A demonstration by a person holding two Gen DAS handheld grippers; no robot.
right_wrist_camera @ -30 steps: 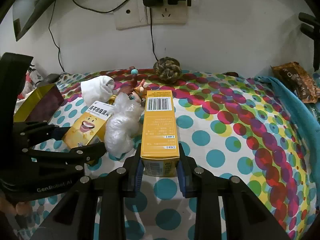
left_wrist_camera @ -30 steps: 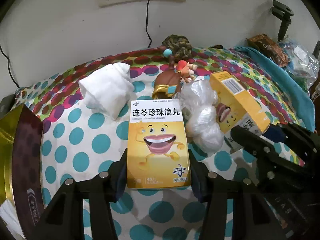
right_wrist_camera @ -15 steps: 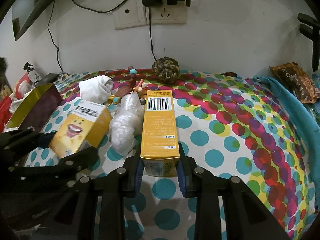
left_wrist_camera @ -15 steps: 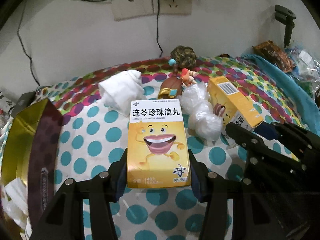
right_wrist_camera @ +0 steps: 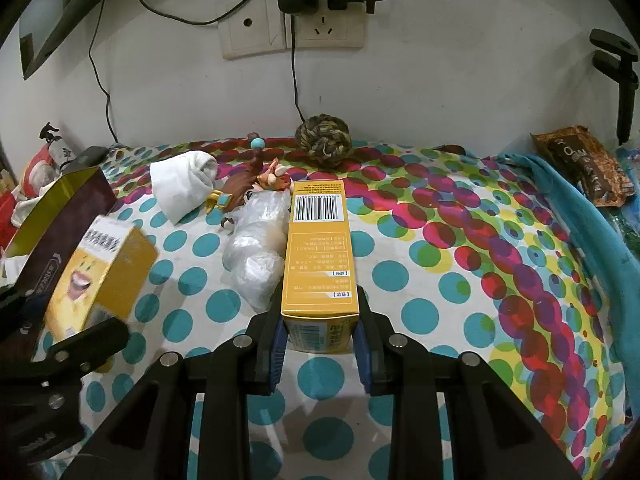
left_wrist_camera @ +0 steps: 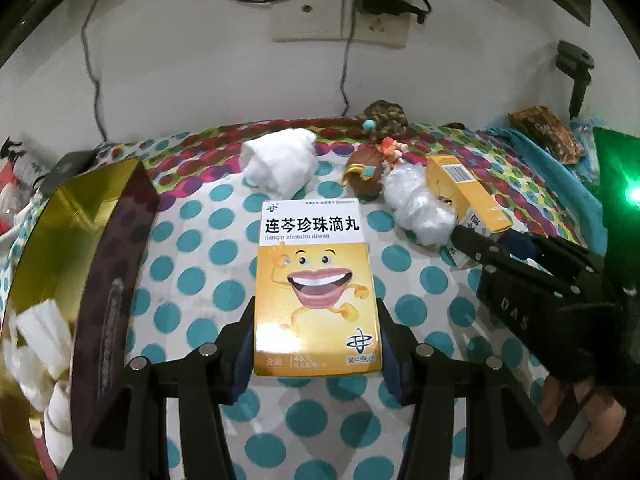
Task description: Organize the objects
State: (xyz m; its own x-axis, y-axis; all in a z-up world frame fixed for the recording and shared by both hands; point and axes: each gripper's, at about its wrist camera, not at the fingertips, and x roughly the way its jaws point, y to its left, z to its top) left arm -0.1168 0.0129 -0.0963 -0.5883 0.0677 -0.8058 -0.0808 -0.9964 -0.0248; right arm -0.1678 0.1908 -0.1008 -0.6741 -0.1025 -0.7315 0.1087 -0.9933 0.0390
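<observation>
Boxes: two yellow ones, one per tool. Left tool is clenched on the cartoon-mouth box, face up to the camera, held above the polka-dot cloth. Right tool is clamped on the barcode box, long side pointing away toward the wall. Clear plastic bag lies touching the barcode box's left side. Behind it: toy figure, white folded cloth, rope ball by the wall. Gold-lined open box sits at far left, white items inside.
</observation>
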